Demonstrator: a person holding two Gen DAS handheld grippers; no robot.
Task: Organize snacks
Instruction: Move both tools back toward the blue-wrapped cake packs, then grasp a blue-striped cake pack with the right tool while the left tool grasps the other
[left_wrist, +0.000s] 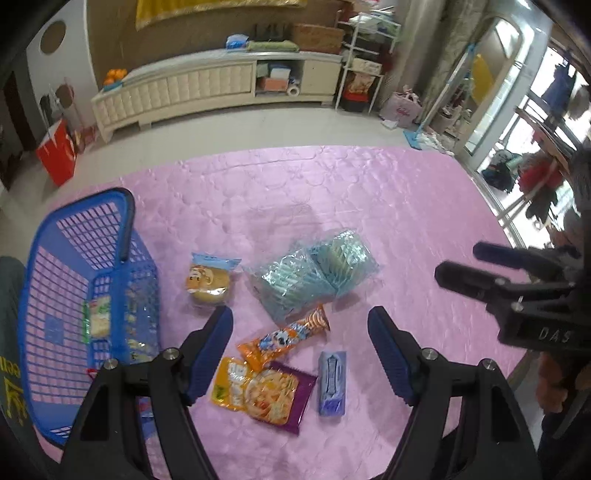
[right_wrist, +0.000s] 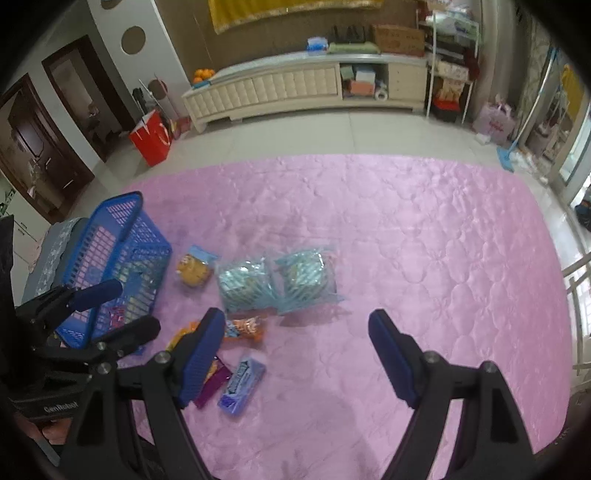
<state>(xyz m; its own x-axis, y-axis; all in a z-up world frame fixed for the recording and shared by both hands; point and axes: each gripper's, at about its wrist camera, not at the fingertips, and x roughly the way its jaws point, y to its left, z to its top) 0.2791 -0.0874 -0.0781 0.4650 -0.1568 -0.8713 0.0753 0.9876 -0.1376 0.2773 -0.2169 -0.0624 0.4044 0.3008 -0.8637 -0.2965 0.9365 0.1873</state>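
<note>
Basket (left_wrist: 74, 295): one, blue plastic mesh, left edge of pink quilted mat (left_wrist: 369, 203); a few wrapped snacks inside, count unclear through mesh
Loose snacks on mat: six, right of basket
Round cake pack (left_wrist: 209, 280): one, nearest basket
Pale blue clear packs (left_wrist: 314, 273): two, touching side by side
Orange tube pack (left_wrist: 284, 338): one, overlapping noodle pack (left_wrist: 266, 395)
Purple bar (left_wrist: 332, 384): one, just beside noodle pack
Left gripper (left_wrist: 300, 328): jaws wide apart, nothing between pads, above snack cluster
Right gripper (right_wrist: 297, 332): jaws wide apart, gripping nothing, above mat
</note>
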